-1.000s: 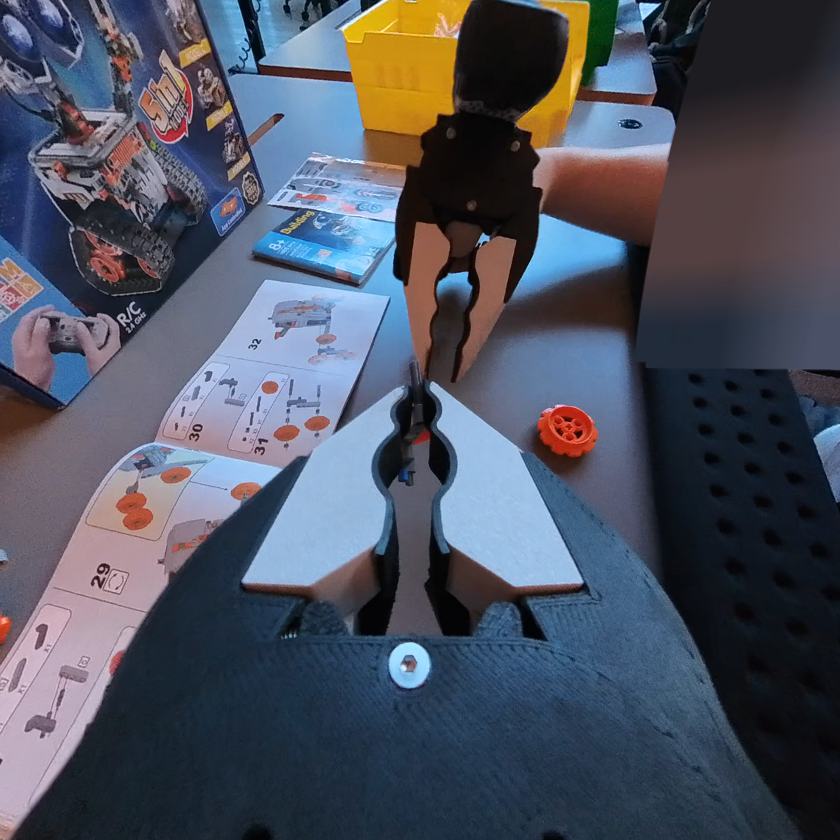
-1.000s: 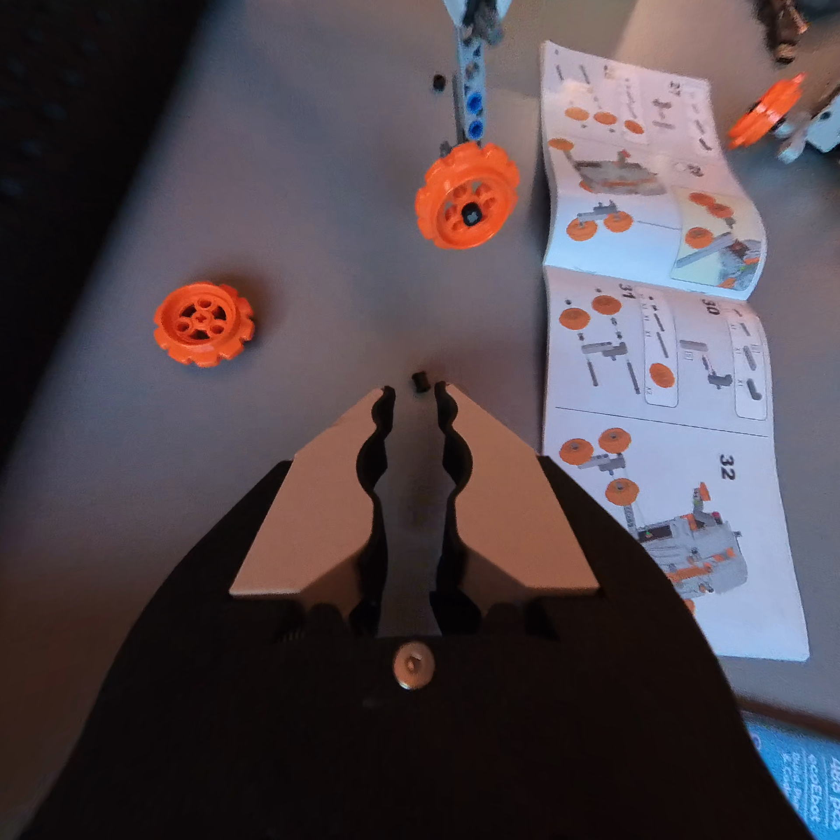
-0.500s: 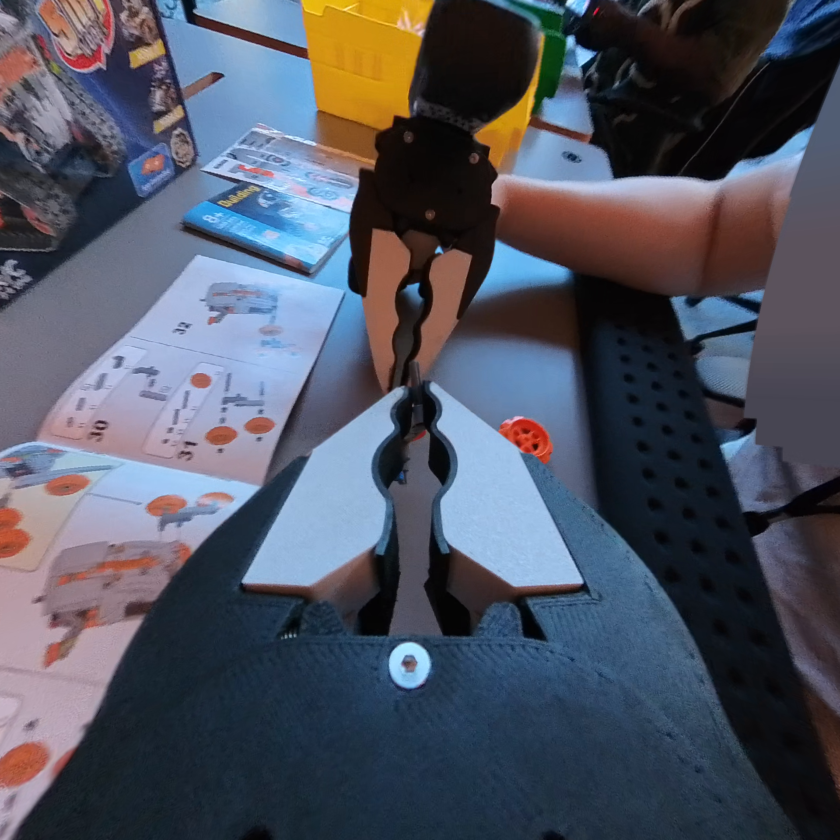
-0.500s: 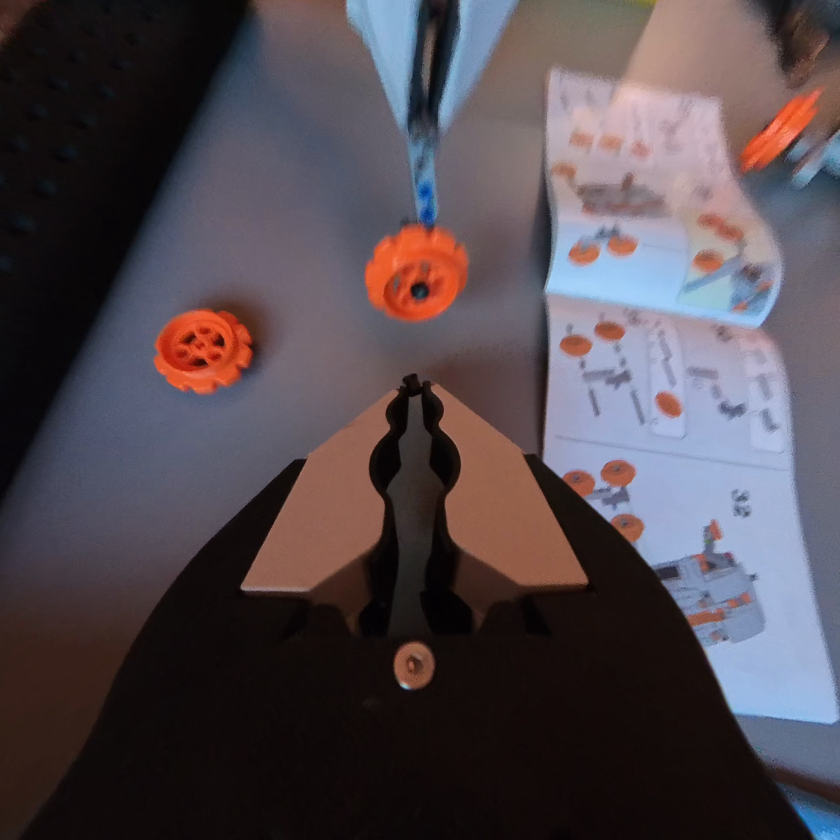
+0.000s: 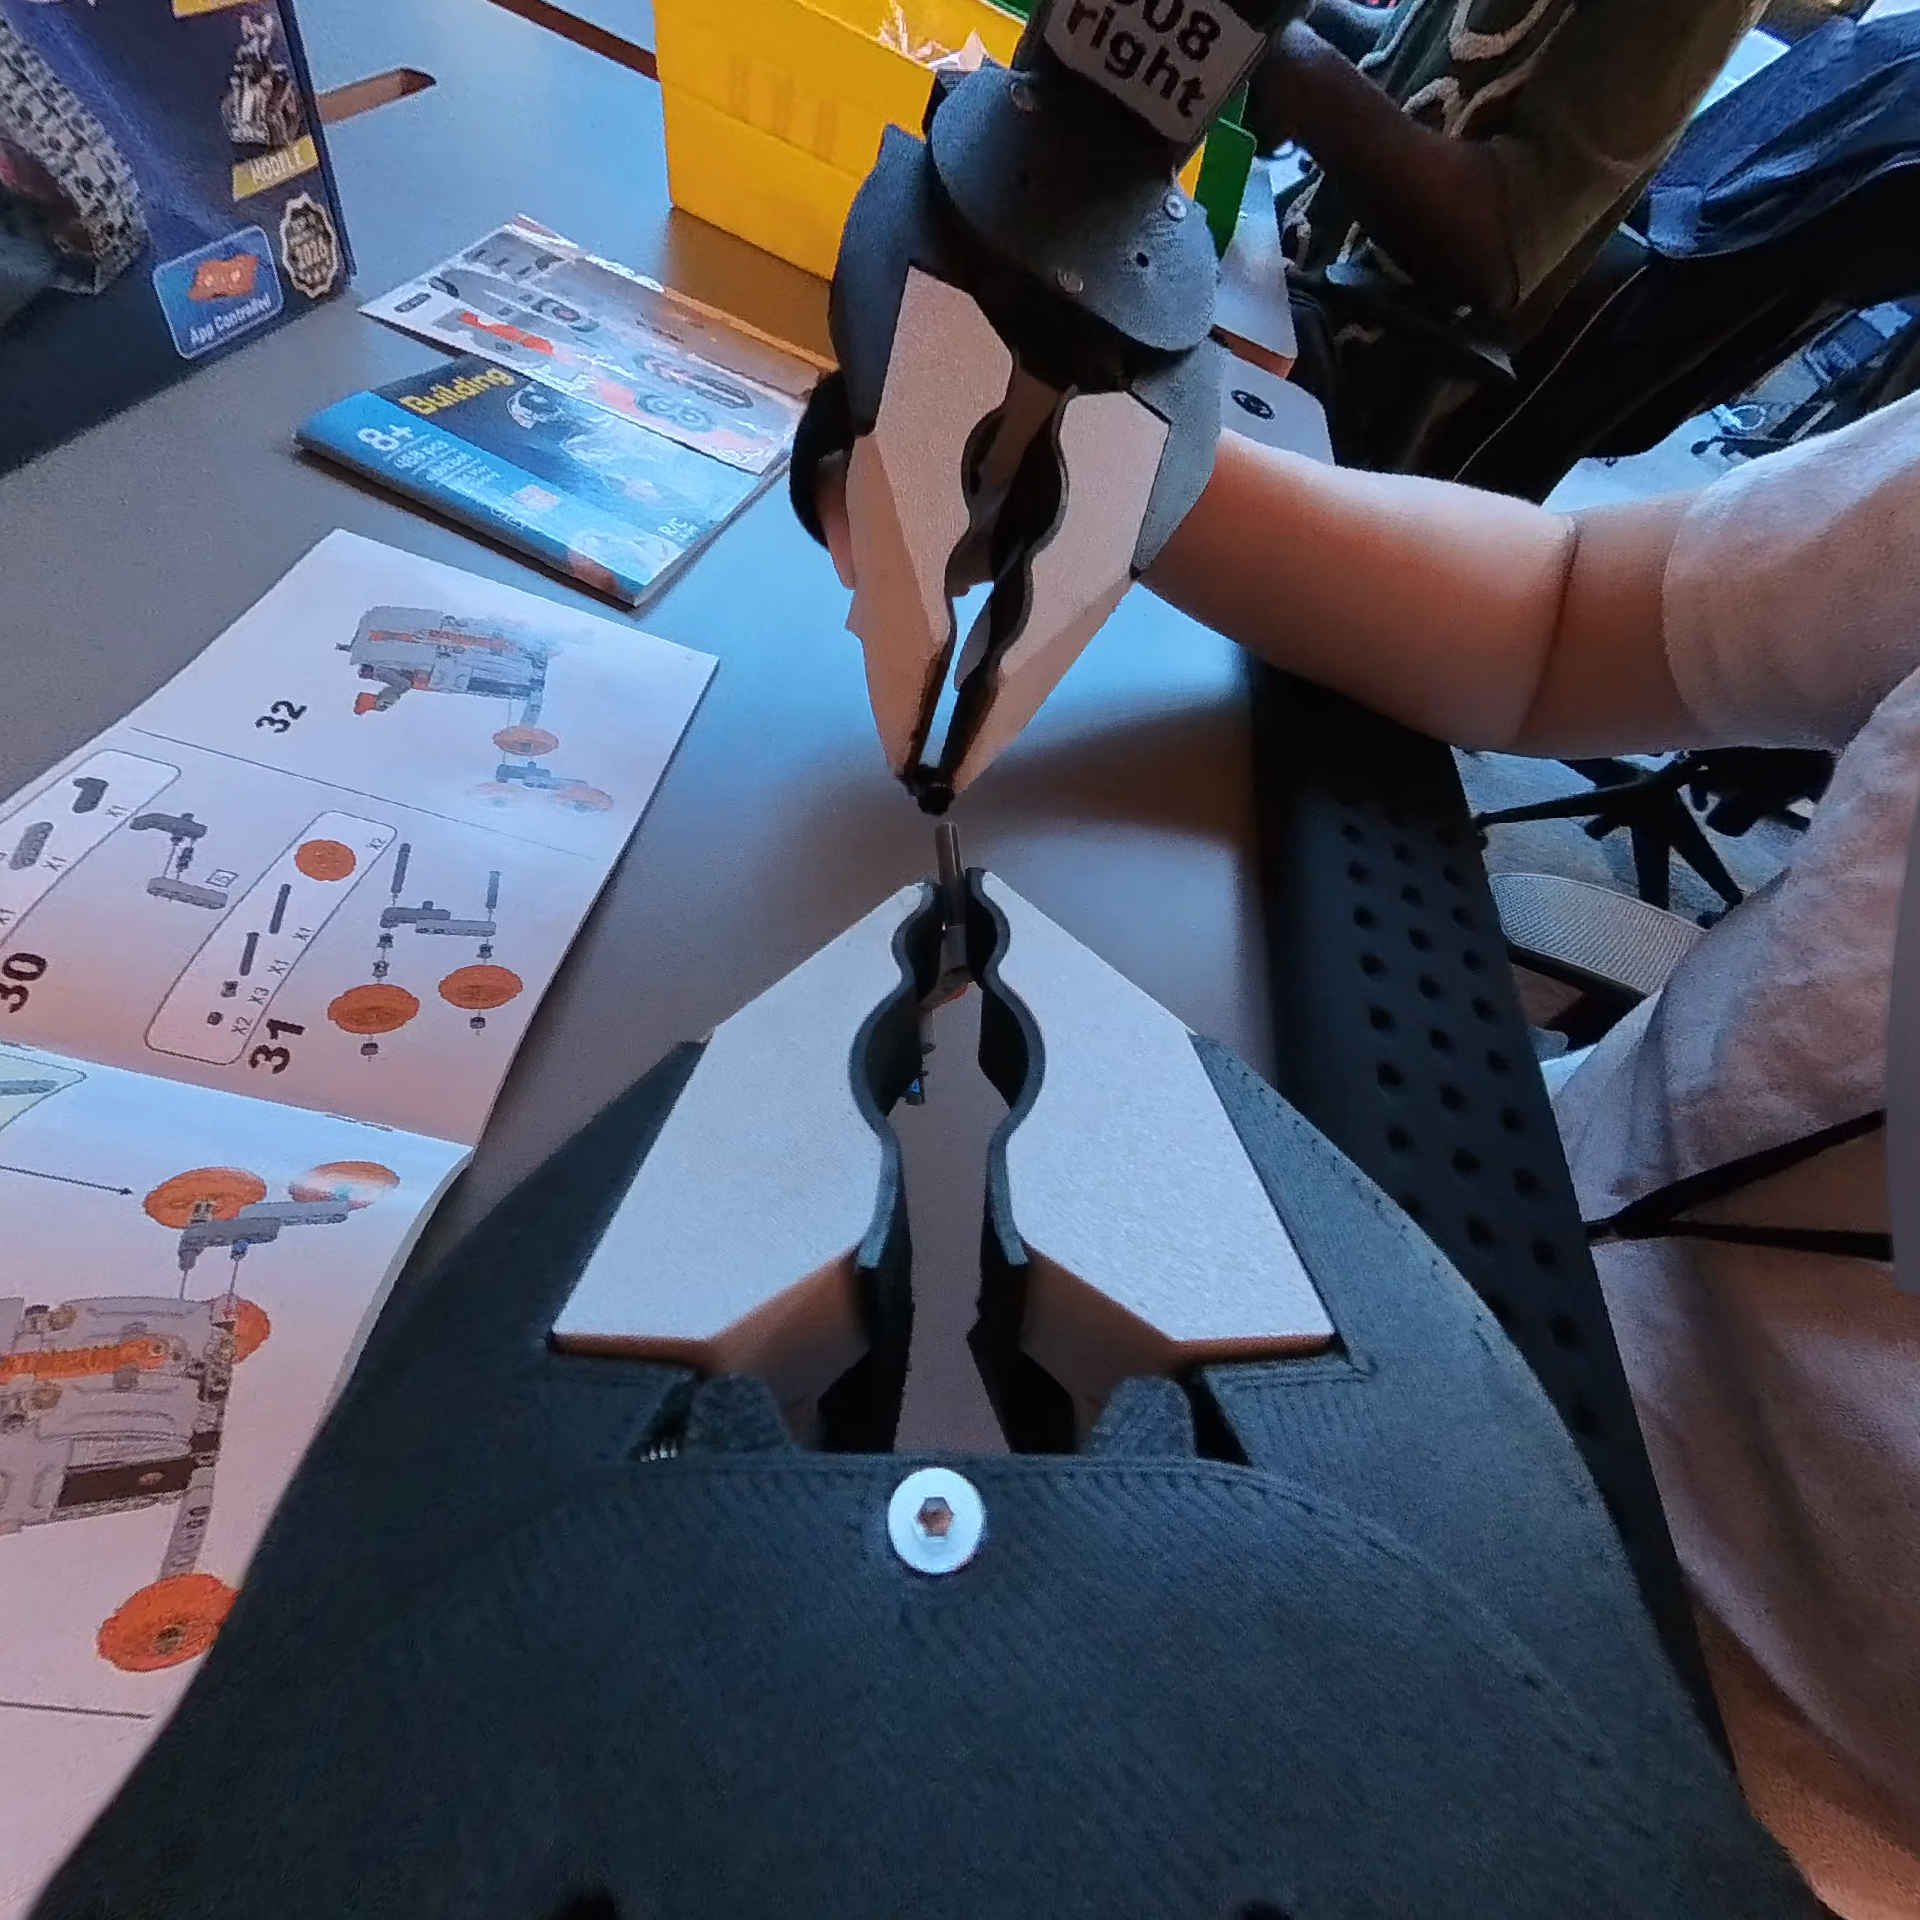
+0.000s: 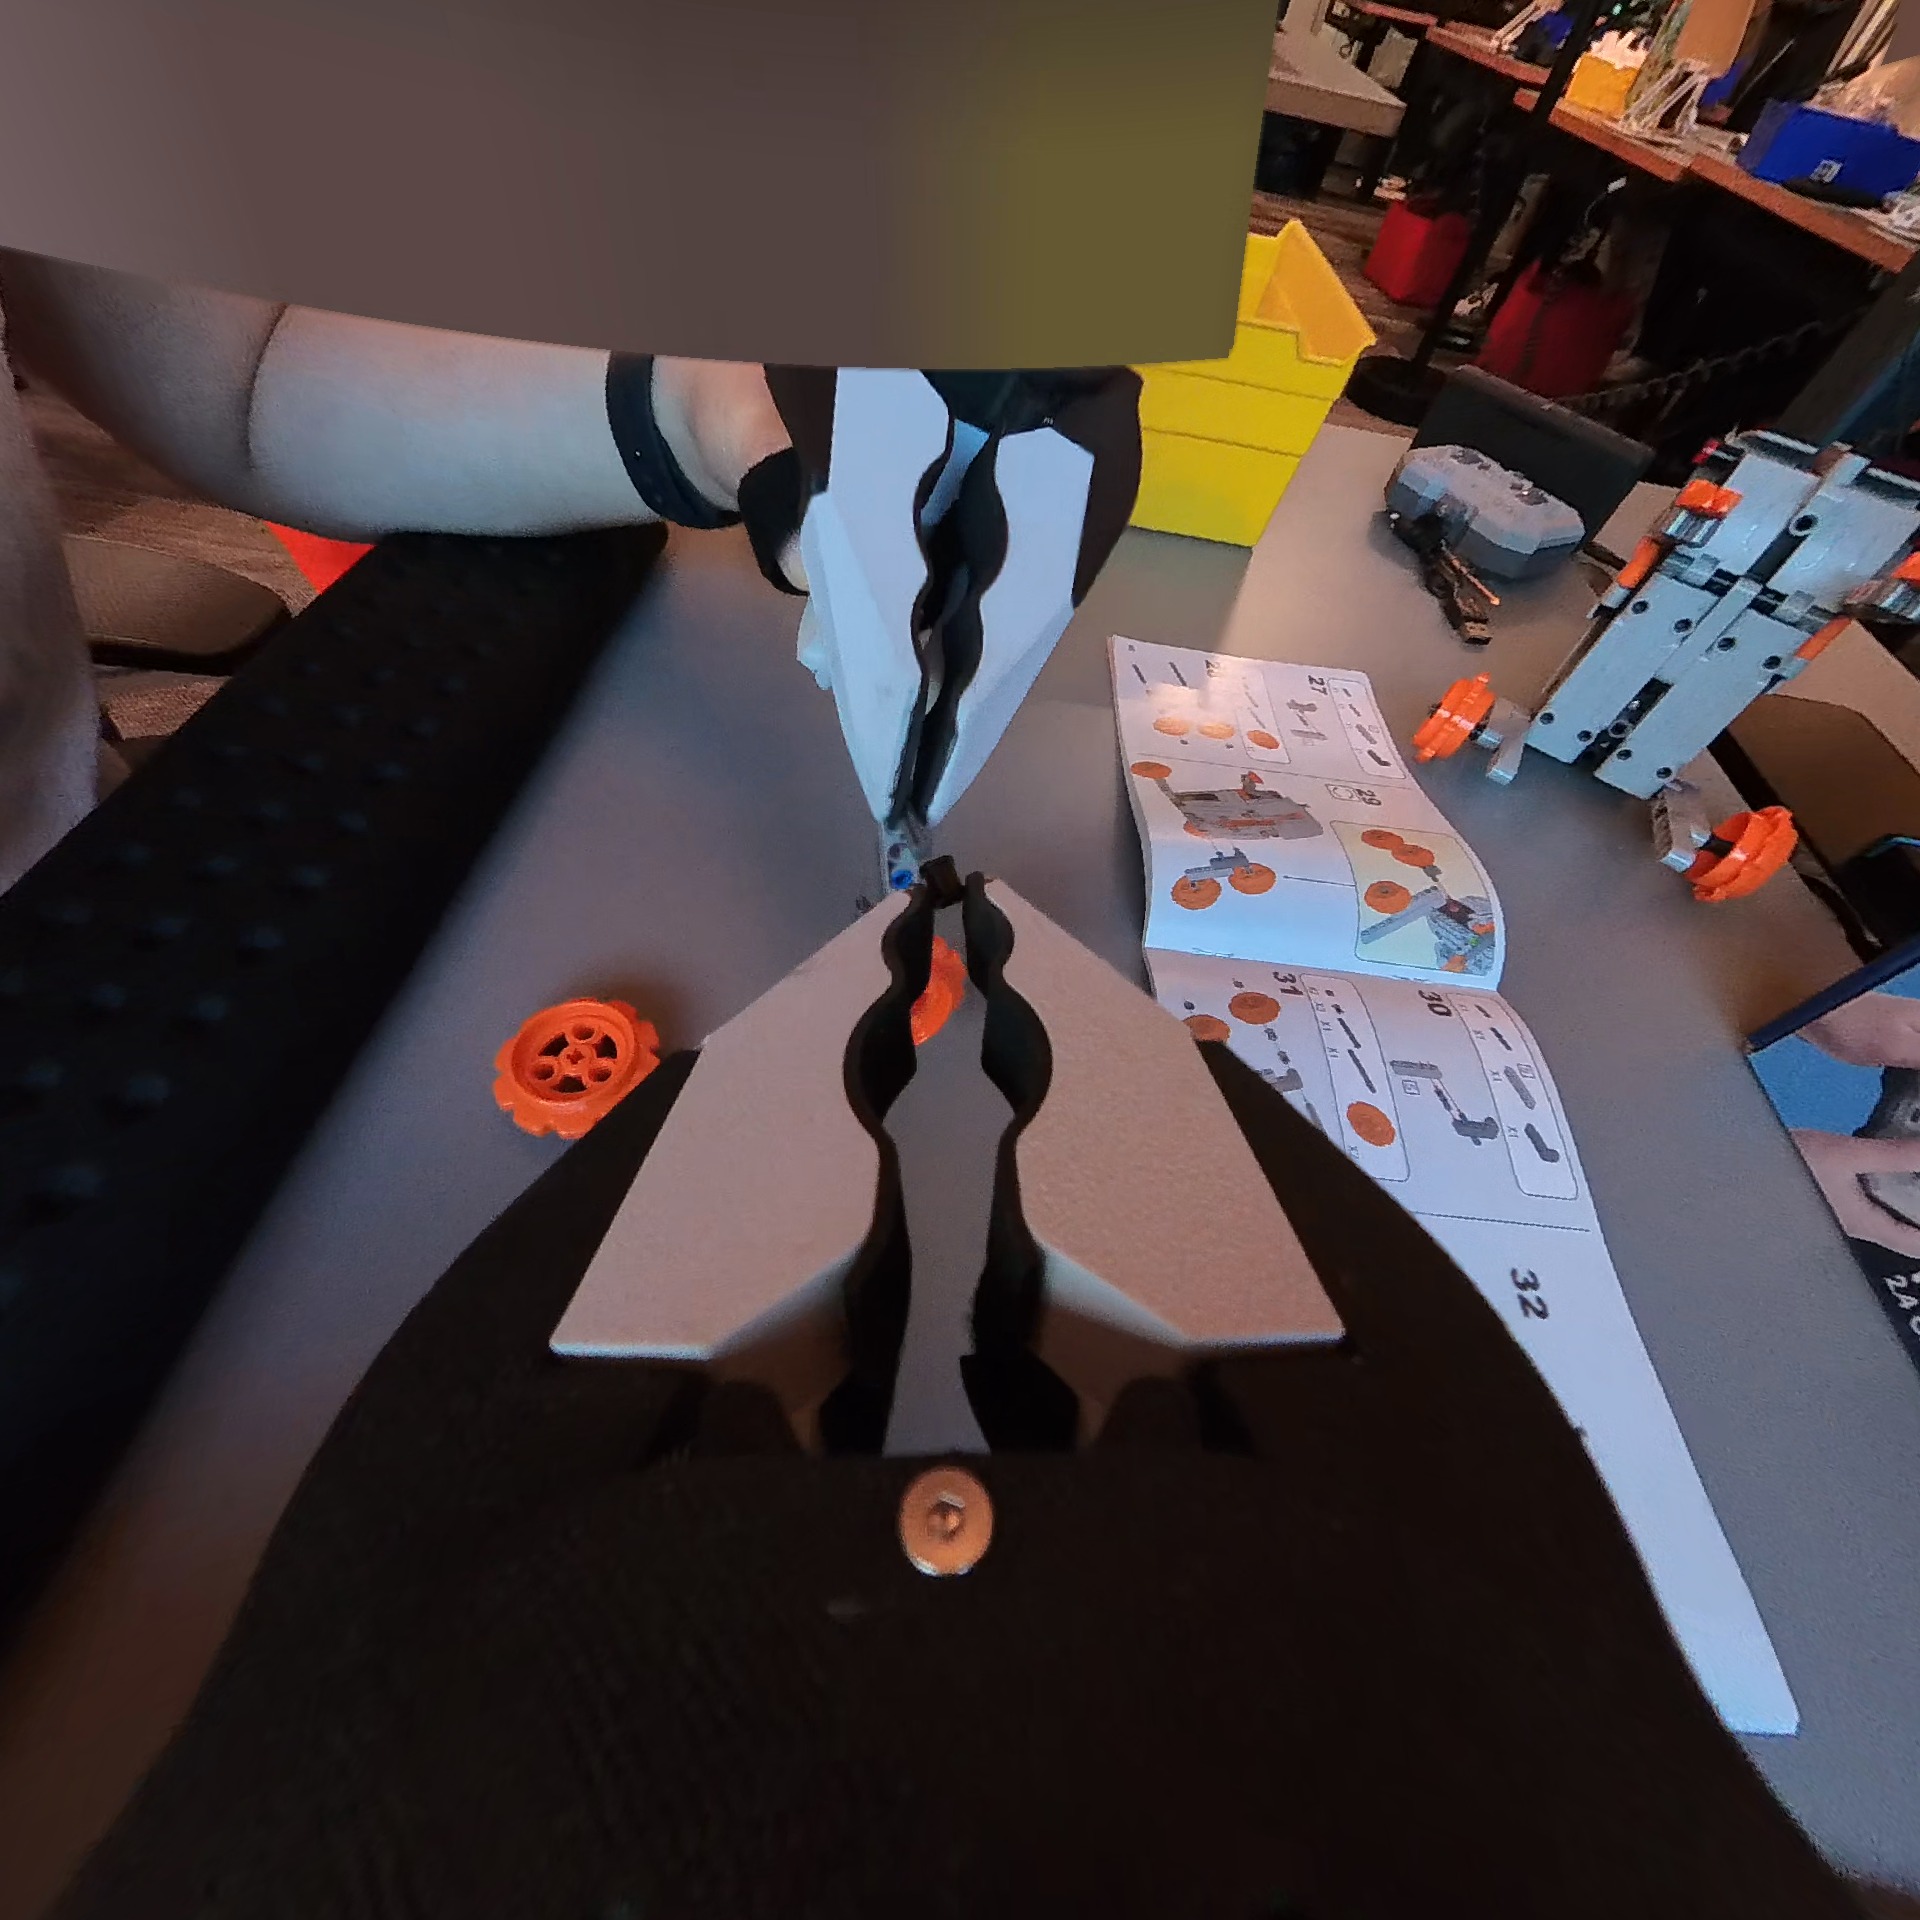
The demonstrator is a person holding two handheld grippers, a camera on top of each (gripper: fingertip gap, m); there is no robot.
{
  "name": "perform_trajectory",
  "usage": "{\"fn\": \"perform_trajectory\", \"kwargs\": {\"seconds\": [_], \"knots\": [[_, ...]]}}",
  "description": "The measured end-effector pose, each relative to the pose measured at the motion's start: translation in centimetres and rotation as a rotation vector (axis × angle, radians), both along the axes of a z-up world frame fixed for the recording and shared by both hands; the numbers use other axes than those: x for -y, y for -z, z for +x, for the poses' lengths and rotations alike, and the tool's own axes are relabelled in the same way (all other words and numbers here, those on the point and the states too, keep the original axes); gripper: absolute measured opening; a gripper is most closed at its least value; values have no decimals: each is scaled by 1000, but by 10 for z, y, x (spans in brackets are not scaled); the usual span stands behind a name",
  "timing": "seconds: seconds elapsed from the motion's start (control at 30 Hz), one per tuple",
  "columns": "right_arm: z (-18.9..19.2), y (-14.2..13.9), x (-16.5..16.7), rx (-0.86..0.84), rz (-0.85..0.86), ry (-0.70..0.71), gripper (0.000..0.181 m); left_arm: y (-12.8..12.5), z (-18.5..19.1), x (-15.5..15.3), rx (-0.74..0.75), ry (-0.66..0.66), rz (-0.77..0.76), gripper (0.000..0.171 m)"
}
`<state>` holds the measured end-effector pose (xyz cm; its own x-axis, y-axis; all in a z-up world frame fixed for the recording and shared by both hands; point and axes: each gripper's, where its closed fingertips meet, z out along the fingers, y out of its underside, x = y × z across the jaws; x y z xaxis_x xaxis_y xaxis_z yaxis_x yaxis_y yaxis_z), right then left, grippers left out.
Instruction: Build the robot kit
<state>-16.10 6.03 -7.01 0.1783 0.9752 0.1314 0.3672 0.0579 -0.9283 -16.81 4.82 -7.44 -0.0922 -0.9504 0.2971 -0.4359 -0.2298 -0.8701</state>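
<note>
- Left wrist view: the left gripper [image 5: 948, 902] is clamped on a thin grey axle piece [image 5: 948, 854]; the right gripper [image 5: 932, 787], pinched on a tiny black bushing [image 5: 934, 798], hangs just above it, apart.
- Risk, as I judge it: a slight tilt could knock the bushing loose, since its hold looks minimal.
- Right wrist view: an orange wheel [image 6: 575, 1064] lies on the bench [image 6: 665, 831] beside the manual [image 6: 1340, 935].

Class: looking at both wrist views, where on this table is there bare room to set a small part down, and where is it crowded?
Bare grey table lies between the black perforated strip and the open instruction booklet, apart from one loose orange wheel. Crowded: past the booklet, around the grey model.
</note>
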Motion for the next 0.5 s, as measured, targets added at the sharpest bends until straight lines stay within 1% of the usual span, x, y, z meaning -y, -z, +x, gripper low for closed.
{"fn": "perform_trajectory", "kwargs": {"seconds": [0.17, 0.33, 0.5], "knots": [[-3, 7, -1, 41, 14, 5, 4, 3, 1, -1, -8, -4, -15, 0], [-3, 8, -2, 63, 39, 12, 4, 6, 1, -3, -17, -11, -35, 0], [-4, 14, -3, 134, 92, 29, 4, 13, 1, -5, -53, -20, -55, 0]]}}
